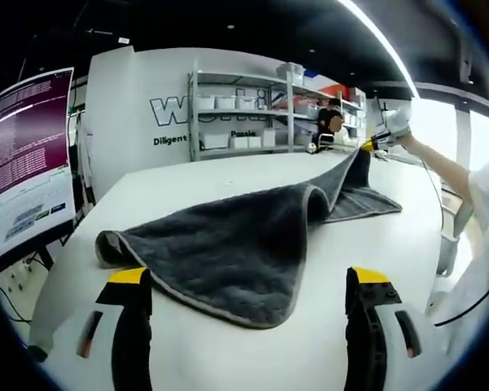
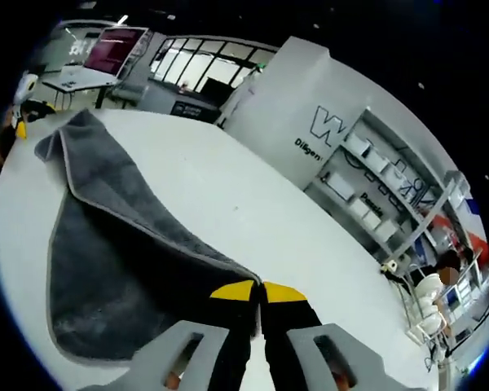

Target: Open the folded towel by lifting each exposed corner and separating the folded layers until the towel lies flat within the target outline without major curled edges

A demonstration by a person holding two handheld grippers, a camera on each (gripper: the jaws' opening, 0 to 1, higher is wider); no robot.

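My left gripper hovers with jaws spread wide just short of the dark grey towel, which lies part-folded on the white table, its near edge curled and one far corner lifted. To the right, my right gripper pinches that raised corner between closed jaws. Beyond, shelves hold white bins.

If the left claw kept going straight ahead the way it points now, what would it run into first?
The left claw is open and points at the near edge of the grey towel lying on the white table. It would probably meet that hem first, though the gap between them is hard to judge.
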